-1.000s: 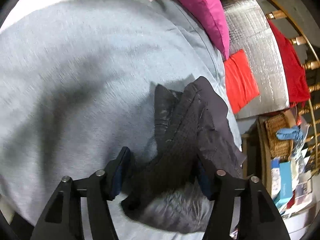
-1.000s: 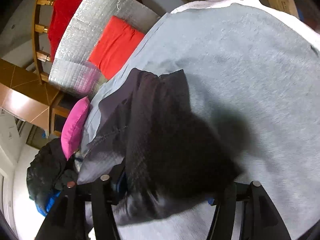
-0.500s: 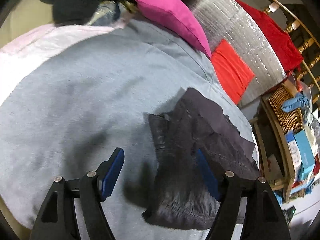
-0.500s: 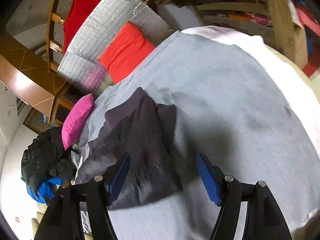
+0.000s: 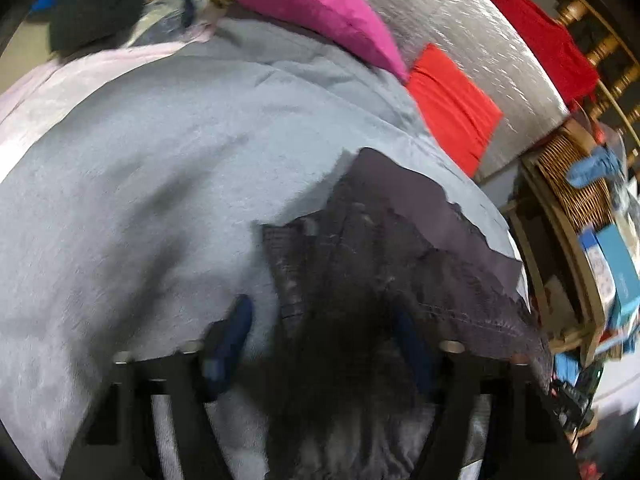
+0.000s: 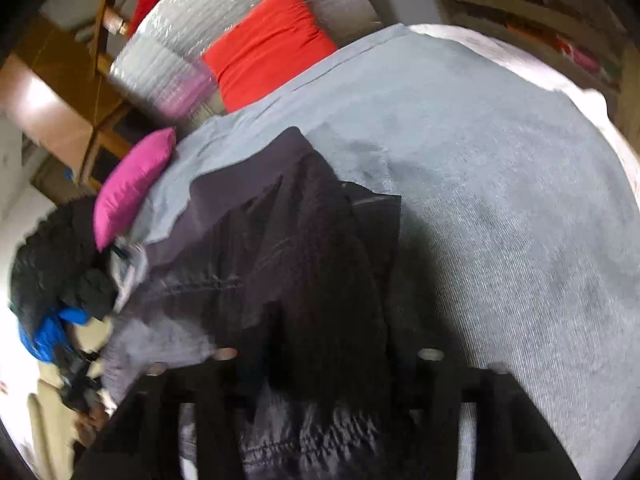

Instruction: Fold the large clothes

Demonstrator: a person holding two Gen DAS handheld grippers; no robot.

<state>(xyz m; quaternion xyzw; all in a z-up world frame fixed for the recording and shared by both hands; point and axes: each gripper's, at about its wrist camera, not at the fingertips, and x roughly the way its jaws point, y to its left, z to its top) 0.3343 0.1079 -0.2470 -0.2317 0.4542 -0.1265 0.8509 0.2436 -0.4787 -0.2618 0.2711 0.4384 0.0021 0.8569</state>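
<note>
Dark garment (image 5: 384, 264) lies bunched, centre-lower frame, on the grey sheet (image 5: 160, 184). Left gripper (image 5: 320, 344) and right gripper (image 6: 324, 364) have just been closing with cloth between them; blur hides whether they pinch. Take one layer at the hem, lift both evenly.

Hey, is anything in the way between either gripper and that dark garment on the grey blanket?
Nothing visible. The dark garment already lies between the fingers of the left gripper and right gripper, whose jaws have just been closing.
</note>
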